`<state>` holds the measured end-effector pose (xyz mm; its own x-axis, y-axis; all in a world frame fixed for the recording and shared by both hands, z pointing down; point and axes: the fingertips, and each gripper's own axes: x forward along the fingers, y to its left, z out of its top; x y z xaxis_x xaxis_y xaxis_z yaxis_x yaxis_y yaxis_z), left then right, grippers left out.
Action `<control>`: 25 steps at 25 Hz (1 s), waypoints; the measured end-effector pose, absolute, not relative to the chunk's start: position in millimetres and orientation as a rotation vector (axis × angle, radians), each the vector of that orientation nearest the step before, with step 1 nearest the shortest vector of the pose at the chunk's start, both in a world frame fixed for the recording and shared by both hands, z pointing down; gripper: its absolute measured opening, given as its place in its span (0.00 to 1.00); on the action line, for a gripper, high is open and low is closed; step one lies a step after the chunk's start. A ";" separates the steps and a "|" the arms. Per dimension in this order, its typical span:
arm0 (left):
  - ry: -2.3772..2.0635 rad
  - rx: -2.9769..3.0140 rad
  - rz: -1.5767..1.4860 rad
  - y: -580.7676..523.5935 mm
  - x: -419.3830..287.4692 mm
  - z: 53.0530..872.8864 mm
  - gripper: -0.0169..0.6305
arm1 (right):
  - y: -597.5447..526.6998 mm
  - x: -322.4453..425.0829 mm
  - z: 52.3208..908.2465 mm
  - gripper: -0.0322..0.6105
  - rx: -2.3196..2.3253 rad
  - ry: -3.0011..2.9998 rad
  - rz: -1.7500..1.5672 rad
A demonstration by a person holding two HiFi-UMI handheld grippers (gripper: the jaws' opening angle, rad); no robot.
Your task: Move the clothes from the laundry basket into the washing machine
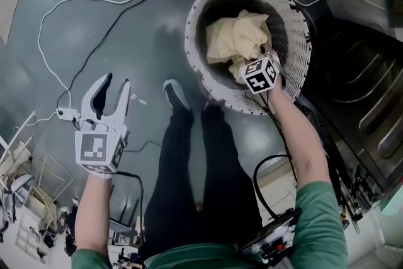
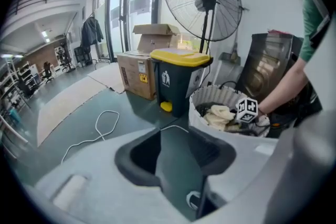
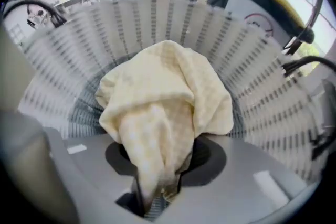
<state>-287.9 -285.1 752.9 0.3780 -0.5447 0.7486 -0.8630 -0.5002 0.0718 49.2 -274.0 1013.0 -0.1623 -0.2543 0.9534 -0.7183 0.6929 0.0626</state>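
A cream cloth [image 1: 236, 38] lies bunched in the round white laundry basket [image 1: 296, 28] on the grey floor. My right gripper [image 1: 244, 67] reaches into the basket, its marker cube on top, and is shut on a fold of the cream cloth [image 3: 163, 97], which rises out of the right gripper [image 3: 157, 196] in its own view. My left gripper [image 1: 112, 90] hangs open and empty over bare floor, well left of the basket. The left gripper [image 2: 173, 165] looks toward the basket [image 2: 205, 99] and cloth [image 2: 218, 113]. A steel washing machine [image 1: 362, 79] stands right of the basket.
A white cable [image 1: 63, 3] snakes over the floor at the left. The person's legs [image 1: 189, 167] stand between the grippers. A yellow-lidded bin [image 2: 178, 71], cardboard boxes [image 2: 144, 68] and a standing fan [image 2: 202, 2] are behind the basket. Wire clutter [image 1: 31, 198] sits lower left.
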 end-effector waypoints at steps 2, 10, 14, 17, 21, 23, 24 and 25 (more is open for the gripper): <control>-1.229 2.191 0.914 -287.2 -284.3 721.4 0.28 | -270.1 52.2 975.8 0.30 0.799 -1.744 0.499; -1.303 2.270 0.814 -303.9 -272.8 604.5 0.28 | -257.5 75.3 821.0 0.30 0.925 -1.810 0.518; -1.326 2.287 0.777 -301.8 -271.0 544.5 0.27 | -241.2 82.2 737.8 0.30 1.024 -1.829 0.569; -1.318 2.307 0.762 -299.9 -269.0 500.6 0.27 | -236.4 81.0 678.5 0.30 1.124 -1.839 0.629; -1.323 2.363 0.719 -303.5 -259.6 438.6 0.27 | -247.3 78.9 594.1 0.30 1.258 -1.879 0.647; -1.326 2.385 0.694 -300.3 -255.3 408.0 0.27 | -243.6 78.9 554.0 0.30 1.306 -1.891 0.636; -1.327 2.396 0.681 -298.8 -253.6 393.8 0.27 | -240.7 79.4 535.9 0.30 1.330 -1.894 0.629; -1.330 2.407 0.668 -297.2 -252.8 380.5 0.27 | -238.3 79.5 518.0 0.30 1.356 -1.895 0.623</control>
<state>-252.8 -297.2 380.5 0.4601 -0.7080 0.5358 -0.8527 -0.5205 0.0444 79.5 -238.3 518.0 -0.1938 -0.5986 0.7773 -0.9430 0.3322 0.0208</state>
